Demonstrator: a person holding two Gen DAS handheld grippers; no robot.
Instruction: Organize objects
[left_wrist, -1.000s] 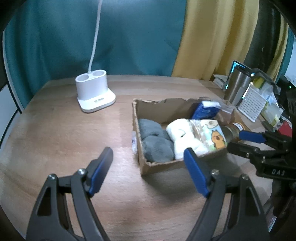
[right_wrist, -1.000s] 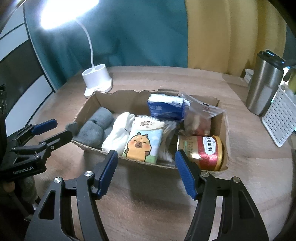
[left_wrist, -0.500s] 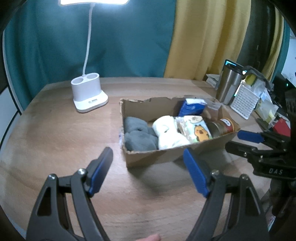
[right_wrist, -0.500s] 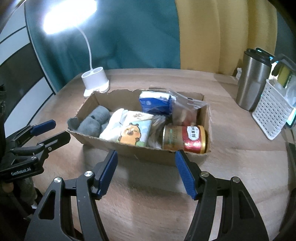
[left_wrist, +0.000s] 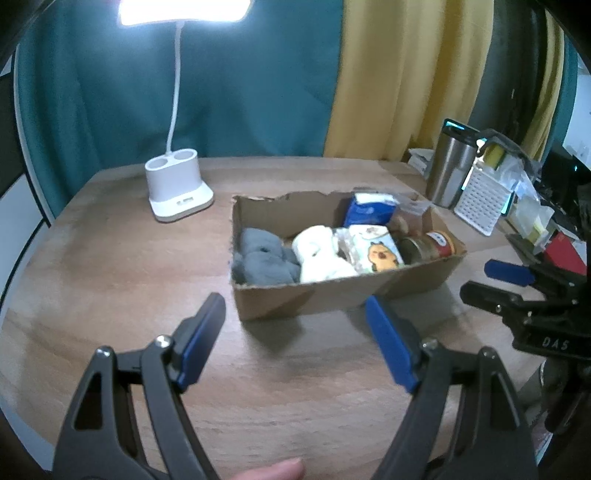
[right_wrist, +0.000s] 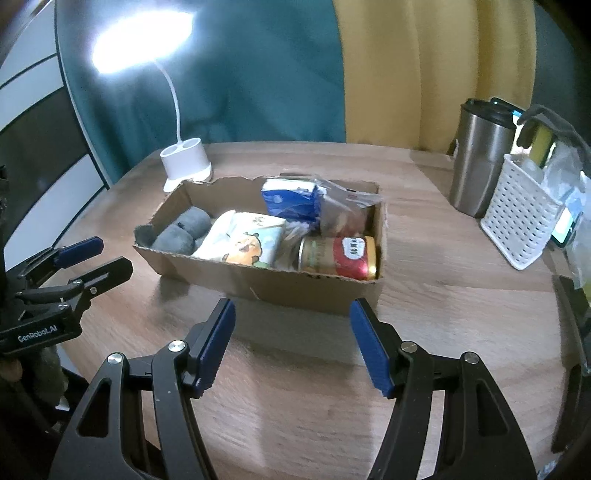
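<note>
A cardboard box (left_wrist: 332, 295) (right_wrist: 280, 284) stands in the middle of the wooden table. It holds grey socks (left_wrist: 262, 258) (right_wrist: 184, 229), a white sock roll (left_wrist: 317, 254), a capybara tissue pack (left_wrist: 376, 251) (right_wrist: 247, 240), a blue tissue pack (left_wrist: 369, 210) (right_wrist: 288, 201), a plastic bag (right_wrist: 343, 210) and a red-gold can (left_wrist: 432, 245) (right_wrist: 340, 254). My left gripper (left_wrist: 295, 332) is open and empty in front of the box's left end. My right gripper (right_wrist: 291, 332) is open and empty in front of the box's right half.
A white lamp base (left_wrist: 177, 188) (right_wrist: 186, 162) stands behind the box at left. A steel tumbler (left_wrist: 448, 170) (right_wrist: 480, 158) and a white perforated basket (left_wrist: 484, 199) (right_wrist: 521, 218) stand at right. The other gripper shows at each view's edge.
Both grippers have drawn back and up from the box, which now sits farther away in both views. Both stay open and empty.
</note>
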